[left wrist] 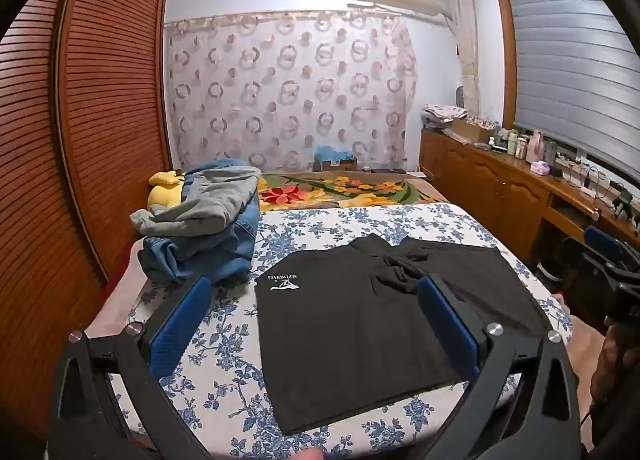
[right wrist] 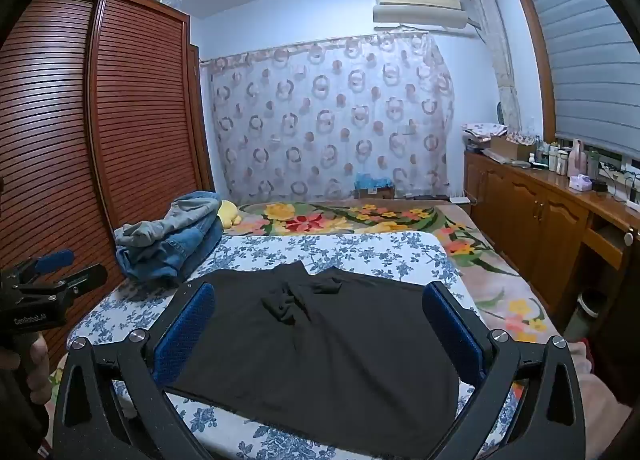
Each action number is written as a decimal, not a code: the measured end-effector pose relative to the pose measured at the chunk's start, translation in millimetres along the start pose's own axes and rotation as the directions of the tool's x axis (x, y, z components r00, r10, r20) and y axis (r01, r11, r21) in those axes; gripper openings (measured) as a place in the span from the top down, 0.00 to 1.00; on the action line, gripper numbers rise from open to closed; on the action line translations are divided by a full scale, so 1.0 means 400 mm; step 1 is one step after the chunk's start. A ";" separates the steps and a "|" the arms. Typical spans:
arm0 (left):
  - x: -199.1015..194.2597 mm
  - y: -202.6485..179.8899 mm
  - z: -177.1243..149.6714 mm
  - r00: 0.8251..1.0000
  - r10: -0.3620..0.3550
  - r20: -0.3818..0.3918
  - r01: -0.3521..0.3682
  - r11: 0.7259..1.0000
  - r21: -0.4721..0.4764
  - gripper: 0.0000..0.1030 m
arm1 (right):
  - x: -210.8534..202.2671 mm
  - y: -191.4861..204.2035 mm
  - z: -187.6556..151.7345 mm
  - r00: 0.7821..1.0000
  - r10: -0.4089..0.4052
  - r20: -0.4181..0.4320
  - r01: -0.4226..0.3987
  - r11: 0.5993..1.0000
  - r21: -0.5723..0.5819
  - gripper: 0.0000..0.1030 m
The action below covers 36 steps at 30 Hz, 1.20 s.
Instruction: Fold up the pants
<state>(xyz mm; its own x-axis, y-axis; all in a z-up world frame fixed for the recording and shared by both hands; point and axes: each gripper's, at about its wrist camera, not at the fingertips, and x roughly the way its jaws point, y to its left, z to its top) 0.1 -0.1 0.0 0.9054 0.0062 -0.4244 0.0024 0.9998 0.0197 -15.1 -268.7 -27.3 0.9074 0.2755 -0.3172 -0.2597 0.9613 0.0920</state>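
Black pants with a small white logo lie folded flat on the blue-flowered bed sheet, with a rumpled bunch of cloth near their far middle. They also show in the right wrist view. My left gripper is open and empty, held above the pants' near left part. My right gripper is open and empty, above the pants' near edge. The left gripper shows at the left edge of the right wrist view, and the right gripper at the right edge of the left wrist view.
A pile of blue jeans and a grey garment lies on the bed's far left, beside a yellow plush toy. A flowered blanket covers the far bed. A louvred wardrobe stands left; a wooden counter with bottles stands right.
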 end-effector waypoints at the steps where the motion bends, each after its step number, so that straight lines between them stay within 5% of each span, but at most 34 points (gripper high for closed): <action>1: 0.000 -0.001 0.000 1.000 0.005 -0.001 -0.005 1.000 -0.002 0.00 | 0.000 -0.001 0.000 1.000 0.002 -0.001 -0.002 1.000 0.002 0.00; 36: -0.022 0.004 0.002 1.000 -0.005 0.011 0.005 0.999 -0.041 0.00 | -0.004 -0.004 -0.001 1.000 -0.001 -0.005 0.001 1.000 0.002 0.00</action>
<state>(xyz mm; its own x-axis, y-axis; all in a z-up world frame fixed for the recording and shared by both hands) -7.4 1.3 4.6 0.9098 0.0010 -0.4150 -0.0099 0.9998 -0.0193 -16.4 -270.7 -27.2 0.9060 0.2749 -0.3218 -0.2584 0.9615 0.0939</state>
